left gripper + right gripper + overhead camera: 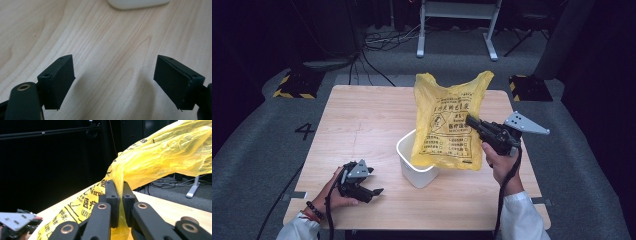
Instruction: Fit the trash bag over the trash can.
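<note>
A yellow plastic bag (pixel 449 120) with black print hangs above the table, its lower end draped over a white bin (pixel 412 162). My right gripper (pixel 471 121) is shut on the bag's right edge and holds it up; in the right gripper view the jaws pinch the yellow film (pixel 120 195). My left gripper (pixel 374 192) rests low over the table's front left, jaws wide open with nothing between them. In the left gripper view the bare wood (pixel 110 55) lies under the open jaws, and the white bin's base (pixel 137 3) shows at the top edge.
The wooden table (pixel 357 120) stands on grey carpet. A white metal frame (pixel 457 22) and cables (pixel 382 40) lie behind it, with black-and-yellow striped bases (pixel 294 82) at both back corners. The left gripper (pixel 15 222) appears at the bottom left of the right gripper view.
</note>
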